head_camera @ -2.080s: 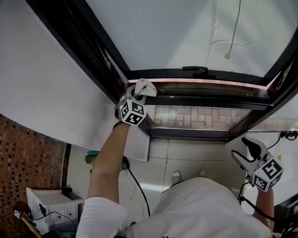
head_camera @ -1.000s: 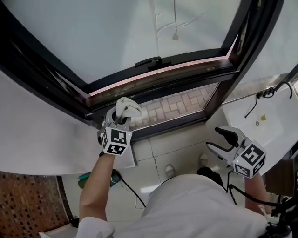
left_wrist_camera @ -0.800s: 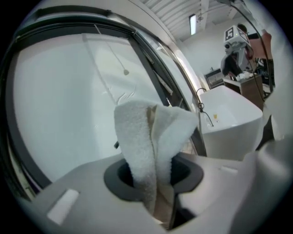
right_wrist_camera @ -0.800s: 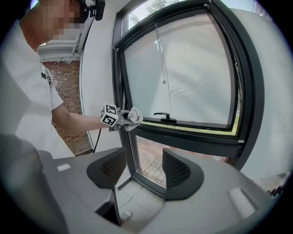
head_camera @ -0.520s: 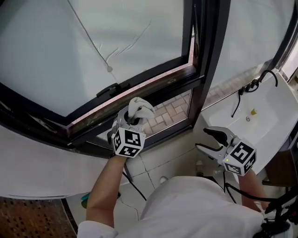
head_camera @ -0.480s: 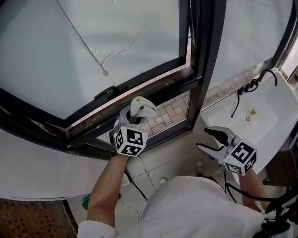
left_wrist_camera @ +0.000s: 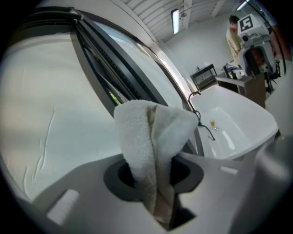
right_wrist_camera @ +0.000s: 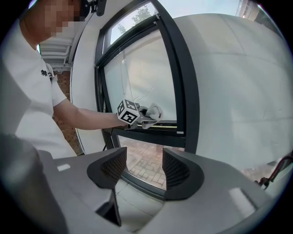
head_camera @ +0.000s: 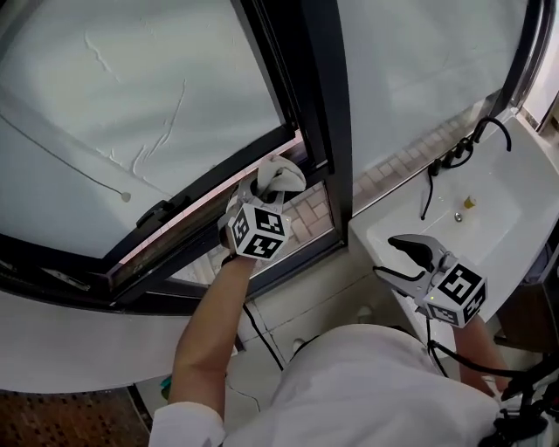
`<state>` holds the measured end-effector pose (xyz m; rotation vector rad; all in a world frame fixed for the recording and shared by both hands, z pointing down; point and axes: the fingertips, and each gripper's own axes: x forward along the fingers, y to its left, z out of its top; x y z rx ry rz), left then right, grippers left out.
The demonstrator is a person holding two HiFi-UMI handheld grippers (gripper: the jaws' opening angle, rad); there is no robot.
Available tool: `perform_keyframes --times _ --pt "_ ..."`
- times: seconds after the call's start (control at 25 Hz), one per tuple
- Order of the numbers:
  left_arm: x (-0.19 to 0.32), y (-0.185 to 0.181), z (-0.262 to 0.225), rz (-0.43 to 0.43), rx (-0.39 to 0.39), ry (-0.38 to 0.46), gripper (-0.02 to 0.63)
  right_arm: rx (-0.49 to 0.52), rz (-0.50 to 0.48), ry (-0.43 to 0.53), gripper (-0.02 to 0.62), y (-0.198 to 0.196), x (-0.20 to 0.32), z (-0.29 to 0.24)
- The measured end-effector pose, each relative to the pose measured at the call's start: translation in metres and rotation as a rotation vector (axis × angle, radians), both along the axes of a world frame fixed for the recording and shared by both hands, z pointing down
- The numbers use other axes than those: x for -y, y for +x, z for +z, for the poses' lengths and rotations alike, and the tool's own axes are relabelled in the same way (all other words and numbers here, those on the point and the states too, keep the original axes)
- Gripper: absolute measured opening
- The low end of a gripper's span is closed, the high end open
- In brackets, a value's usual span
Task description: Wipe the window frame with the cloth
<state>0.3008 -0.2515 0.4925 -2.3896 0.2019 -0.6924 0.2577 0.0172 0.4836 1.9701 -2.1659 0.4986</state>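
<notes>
Soft cloth (head_camera: 281,173) at the window frame (head_camera: 325,105) corner
The left gripper (head_camera: 267,192) is closed on the folded cloth. It looks light and limp, so pinching the fold seems best. The right gripper (head_camera: 403,260) is open, holding nothing.

A washroom mock-up standing inside a lab or workshop hall. Near right, a white basin (head_camera: 498,209) with a black tap (head_camera: 487,127) sits against a white wall, beside a black window frame (head_camera: 316,105), with pale floor tiles (head_camera: 301,297) below. Far right, the left gripper view shows a slatted ceiling (left_wrist_camera: 155,11) with a strip light (left_wrist_camera: 176,20), a desk (left_wrist_camera: 231,81) with equipment and a person (left_wrist_camera: 235,39).
</notes>
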Motion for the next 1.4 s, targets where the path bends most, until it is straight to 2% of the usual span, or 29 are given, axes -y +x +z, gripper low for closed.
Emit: perform_keyframes --times 0.16,0.28,0.56,0.8,1.0,1.12,1.28,1.4 --pt "0.005 0.043 0.013 -0.035 0.046 0.019 0.140 -0.003 0.009 -0.009 0.247 0.035 -0.021 0.006" --pt "0.011 0.061 0.033 -0.071 0.096 0.023 0.140 0.009 0.023 -0.009 0.247 0.055 -0.031 0.009" --pt "0.009 0.069 0.053 -0.129 0.155 0.064 0.138 0.050 0.045 0.012 0.247 0.082 -0.045 0.020" --pt "-0.022 0.059 0.064 -0.088 0.216 0.096 0.137 0.083 -0.007 0.023 0.247 0.075 -0.036 0.028" --pt "-0.067 0.043 0.076 -0.014 0.247 0.038 0.135 0.111 -0.038 0.019 0.247 0.068 -0.032 0.035" --pt "-0.092 0.024 0.079 -0.008 0.212 -0.009 0.137 0.137 -0.056 0.014 0.247 0.063 -0.028 0.041" --pt "-0.110 -0.020 0.078 -0.051 0.142 -0.077 0.137 0.180 -0.092 -0.006 0.247 0.052 -0.018 0.058" --pt "-0.115 -0.070 0.075 -0.125 0.077 -0.160 0.138 0.206 -0.146 -0.028 0.247 0.034 -0.009 0.073"
